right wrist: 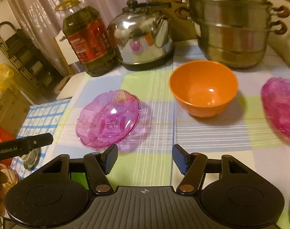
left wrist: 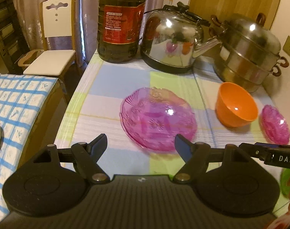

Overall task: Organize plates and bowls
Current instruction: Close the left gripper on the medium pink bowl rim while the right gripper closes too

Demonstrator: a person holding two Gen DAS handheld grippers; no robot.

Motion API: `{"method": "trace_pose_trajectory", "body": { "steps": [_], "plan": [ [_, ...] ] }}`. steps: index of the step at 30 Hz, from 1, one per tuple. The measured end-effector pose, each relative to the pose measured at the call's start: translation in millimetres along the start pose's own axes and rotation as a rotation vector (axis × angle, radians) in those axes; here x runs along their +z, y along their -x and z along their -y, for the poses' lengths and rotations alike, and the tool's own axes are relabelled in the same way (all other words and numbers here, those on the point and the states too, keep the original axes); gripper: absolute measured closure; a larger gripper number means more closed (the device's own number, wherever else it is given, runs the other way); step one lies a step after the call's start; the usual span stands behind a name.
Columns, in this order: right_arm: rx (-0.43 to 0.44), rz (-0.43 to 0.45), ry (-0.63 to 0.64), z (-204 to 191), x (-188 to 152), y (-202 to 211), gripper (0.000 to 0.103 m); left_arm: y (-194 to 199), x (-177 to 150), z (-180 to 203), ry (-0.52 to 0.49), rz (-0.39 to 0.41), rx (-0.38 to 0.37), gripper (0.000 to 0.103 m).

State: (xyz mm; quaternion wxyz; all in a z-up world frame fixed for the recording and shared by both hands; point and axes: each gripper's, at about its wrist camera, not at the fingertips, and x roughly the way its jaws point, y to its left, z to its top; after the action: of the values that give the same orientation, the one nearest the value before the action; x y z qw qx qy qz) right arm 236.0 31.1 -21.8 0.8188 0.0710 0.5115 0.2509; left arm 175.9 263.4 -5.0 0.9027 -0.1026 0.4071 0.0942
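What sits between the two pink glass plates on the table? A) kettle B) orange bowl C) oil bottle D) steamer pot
B: the orange bowl stands on the checked cloth with one pink plate to its left and the other pink plate to its right; the kettle, bottle and steamer stand further back.

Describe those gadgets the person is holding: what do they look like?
Each hand-held gripper is matte black plastic with a ribbed centre body, two round discs and hinged links with brass-coloured rivets. The left hand-held gripper and right hand-held gripper have dark blue ribbed pads. White lettering reads "GenRobot.AI" and "DAS". No cables or sleeves show.
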Motion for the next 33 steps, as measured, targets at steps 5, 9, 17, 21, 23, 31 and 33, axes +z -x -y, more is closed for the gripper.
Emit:
{"method": "trace_pose_trajectory", "body": {
  "steps": [5, 9, 17, 21, 23, 31, 33],
  "plan": [
    [0.006, -0.032, -0.001, 1.0, 10.9, -38.1, 0.039, -37.2, 10.9, -17.4, -0.022, -0.027, -0.016, 0.030],
    [0.006, -0.036, -0.007, 0.9, 18.9, -63.0, 0.040, -64.7, 14.1, -28.5, -0.029, -0.055, -0.019, 0.033],
    [-0.005, -0.056, -0.021, 3.6, 30.8, -99.6, 0.040, -104.1, 18.6, -45.1, -0.005, -0.078, -0.052, 0.046],
    [0.001, -0.064, -0.006, 2.5, 32.7, -112.1, 0.040, -118.0, 20.0, -48.0, -0.002, -0.100, -0.058, 0.053],
    [-0.004, -0.073, -0.011, 3.1, 33.5, -119.7, 0.043, -122.9, 20.1, -49.0, 0.002, -0.105, -0.064, 0.056],
    [0.002, -0.106, -0.027, 3.7, 35.0, -138.4, 0.057, -134.9, 18.7, -46.9, -0.014, -0.116, -0.062, 0.070],
    [0.005, -0.113, -0.038, 3.8, 35.0, -140.1, 0.062, -136.6, 18.8, -47.1, -0.012, -0.118, -0.061, 0.075]
  ]
}}
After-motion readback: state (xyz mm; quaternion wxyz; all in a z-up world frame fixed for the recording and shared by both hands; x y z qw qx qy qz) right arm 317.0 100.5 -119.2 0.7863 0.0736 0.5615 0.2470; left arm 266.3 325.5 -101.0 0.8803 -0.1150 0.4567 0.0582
